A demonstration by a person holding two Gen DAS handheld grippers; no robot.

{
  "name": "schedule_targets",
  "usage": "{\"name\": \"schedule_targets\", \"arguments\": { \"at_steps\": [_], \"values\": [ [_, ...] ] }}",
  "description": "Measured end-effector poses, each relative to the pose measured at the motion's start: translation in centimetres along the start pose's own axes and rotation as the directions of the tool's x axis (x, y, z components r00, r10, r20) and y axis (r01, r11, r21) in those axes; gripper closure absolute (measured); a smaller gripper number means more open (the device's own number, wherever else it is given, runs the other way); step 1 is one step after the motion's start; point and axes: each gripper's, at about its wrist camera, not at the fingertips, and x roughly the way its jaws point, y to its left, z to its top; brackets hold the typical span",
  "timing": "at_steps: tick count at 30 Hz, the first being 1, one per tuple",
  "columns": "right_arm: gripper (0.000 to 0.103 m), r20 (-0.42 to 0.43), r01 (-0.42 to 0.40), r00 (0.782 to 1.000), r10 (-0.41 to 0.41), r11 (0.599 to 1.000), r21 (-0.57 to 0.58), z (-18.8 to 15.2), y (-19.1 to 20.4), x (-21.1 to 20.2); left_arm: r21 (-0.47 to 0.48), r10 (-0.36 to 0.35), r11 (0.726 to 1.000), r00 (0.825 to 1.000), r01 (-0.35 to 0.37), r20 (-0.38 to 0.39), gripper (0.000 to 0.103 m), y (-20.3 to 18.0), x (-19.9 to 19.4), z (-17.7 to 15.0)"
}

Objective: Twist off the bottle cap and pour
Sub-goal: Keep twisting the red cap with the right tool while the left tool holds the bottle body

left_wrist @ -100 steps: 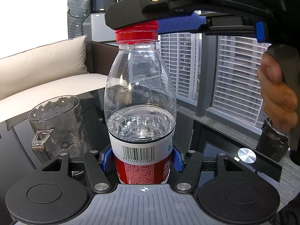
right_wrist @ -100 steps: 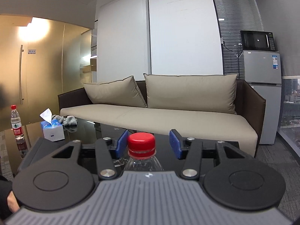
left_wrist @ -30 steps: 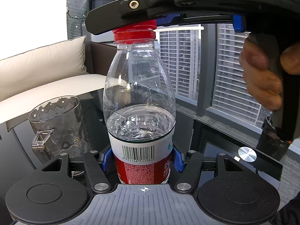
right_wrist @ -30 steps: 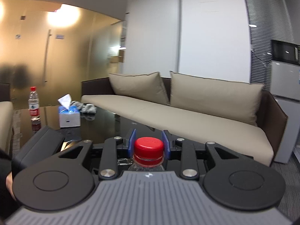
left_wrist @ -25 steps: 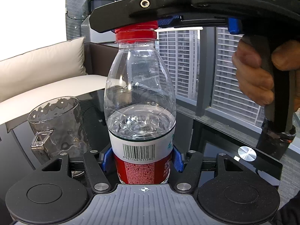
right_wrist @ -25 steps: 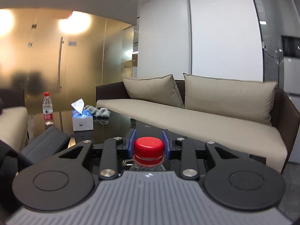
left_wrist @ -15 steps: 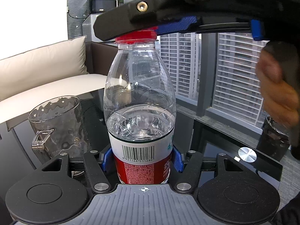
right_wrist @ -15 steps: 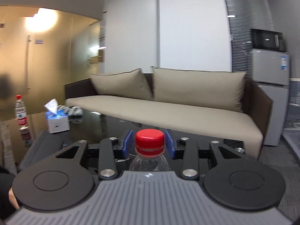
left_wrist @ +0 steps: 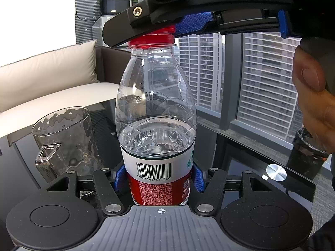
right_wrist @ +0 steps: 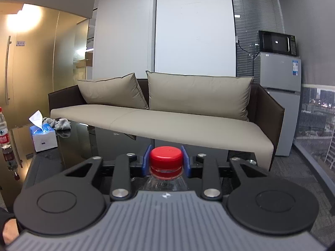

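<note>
A clear plastic water bottle (left_wrist: 156,113), about half full, with a red and white label, stands upright on the dark glass table (left_wrist: 247,152). My left gripper (left_wrist: 158,177) is shut on the bottle's lower body at the label. The red cap (left_wrist: 151,38) sits on the neck. My right gripper (right_wrist: 166,160) comes in from above and right and is shut on the red cap (right_wrist: 166,156), its blue pads (right_wrist: 185,161) against both sides. An empty glass mug (left_wrist: 65,140) with a handle stands to the left of the bottle.
A beige sofa (right_wrist: 167,117) runs behind the table. A tissue box (right_wrist: 43,135), a grey cloth (right_wrist: 60,123) and a second bottle (right_wrist: 3,129) stand at the table's far left. A fridge with a microwave (right_wrist: 278,77) is at the right, by the windows (left_wrist: 261,79).
My right gripper has swung back around the bottle, its view turning from the golden wall to the sofa and fridge. Its pads stay on the cap. The left gripper and bottle have not moved.
</note>
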Motion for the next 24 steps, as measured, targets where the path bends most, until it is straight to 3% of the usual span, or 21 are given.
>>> {"name": "schedule_targets", "arguments": {
  "at_steps": [4,12,21,24],
  "values": [
    [0.071,0.003,-0.015,1.0,0.015,1.0,-0.025,0.0,0.3,0.2,0.002,-0.002,1.0,1.0,0.002,-0.001,0.046,0.0,0.2,0.1],
    [0.071,0.028,-0.124,0.992,0.126,0.991,-0.057,-0.3,-1.4,-0.1,0.004,-0.009,1.0,1.0,0.009,0.002,0.046,0.2,0.3,0.0],
    [0.071,0.063,-0.317,0.945,0.321,0.946,-0.06,-0.7,-4.9,0.1,0.009,-0.02,1.0,1.0,0.02,0.004,0.046,0.3,0.0,-0.1],
    [0.067,0.062,-0.309,0.948,0.311,0.95,-0.041,-0.8,-5.1,-0.5,0.005,-0.017,1.0,1.0,0.017,0.002,0.046,0.3,0.1,0.0]
  ]
}}
